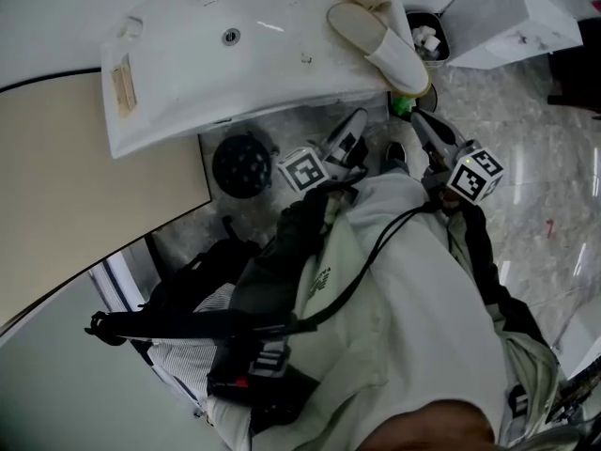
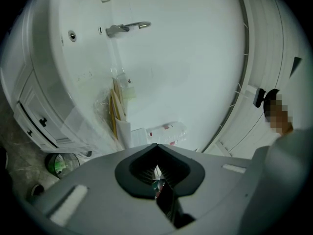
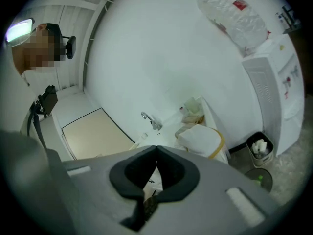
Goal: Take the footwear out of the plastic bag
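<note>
Head view: slipper [image 1: 380, 43], white with a tan sole edge, lies on the white sink counter [image 1: 188, 73] at its right end, toe hanging over the front edge. More tan-edged stuff lies just behind it by the wall; too little is visible to identify it. Left gripper [image 1: 358, 117] and right gripper [image 1: 420, 120] both sit below the counter edge, apart from the slipper and touching nothing. Small bin [image 1: 429, 40] stands on the floor just right of the slipper.

Left gripper view: jaws pressed together, nothing between them. Ahead, slipper [image 2: 117, 112] is seen edge-on with crinkled clear plastic [image 2: 100, 109] around it; can't tell if it's fully inside the bag. Faucet [image 2: 124, 28] is farther back.

Right gripper view: right gripper [image 3: 156, 147] jaws also pressed together, empty. Slipper [image 3: 203, 140] is on the counter end, bin [image 3: 259, 148] beside it, faucet [image 3: 151, 121] to its left.
</note>
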A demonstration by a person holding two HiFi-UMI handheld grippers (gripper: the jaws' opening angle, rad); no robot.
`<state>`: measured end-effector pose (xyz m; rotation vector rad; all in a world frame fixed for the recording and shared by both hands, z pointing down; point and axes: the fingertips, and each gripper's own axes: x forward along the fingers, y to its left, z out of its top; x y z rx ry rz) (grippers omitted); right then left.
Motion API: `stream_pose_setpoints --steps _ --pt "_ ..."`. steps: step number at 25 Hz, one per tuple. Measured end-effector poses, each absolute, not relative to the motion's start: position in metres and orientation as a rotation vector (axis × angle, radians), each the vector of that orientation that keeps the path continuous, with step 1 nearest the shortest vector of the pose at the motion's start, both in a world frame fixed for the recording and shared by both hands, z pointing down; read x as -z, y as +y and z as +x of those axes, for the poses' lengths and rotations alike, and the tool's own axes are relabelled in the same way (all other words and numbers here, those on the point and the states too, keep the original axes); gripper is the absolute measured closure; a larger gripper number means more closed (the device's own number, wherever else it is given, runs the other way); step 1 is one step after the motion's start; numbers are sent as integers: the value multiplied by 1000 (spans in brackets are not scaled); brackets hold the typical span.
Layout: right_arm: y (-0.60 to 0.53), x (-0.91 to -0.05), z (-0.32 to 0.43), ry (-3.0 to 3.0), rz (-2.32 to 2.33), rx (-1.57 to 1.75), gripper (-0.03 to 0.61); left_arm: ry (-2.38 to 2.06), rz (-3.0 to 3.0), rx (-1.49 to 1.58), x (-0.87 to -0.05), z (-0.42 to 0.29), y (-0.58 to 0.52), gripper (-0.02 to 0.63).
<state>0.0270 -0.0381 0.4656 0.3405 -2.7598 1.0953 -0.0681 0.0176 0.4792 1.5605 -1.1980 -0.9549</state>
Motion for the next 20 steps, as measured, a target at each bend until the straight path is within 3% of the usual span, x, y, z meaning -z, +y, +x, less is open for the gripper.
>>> stream_pose_setpoints --steps 20 --pt "-36 -475 46 -2712 560 -1143 577 -1191 1554 924 -485 -78 14 607"
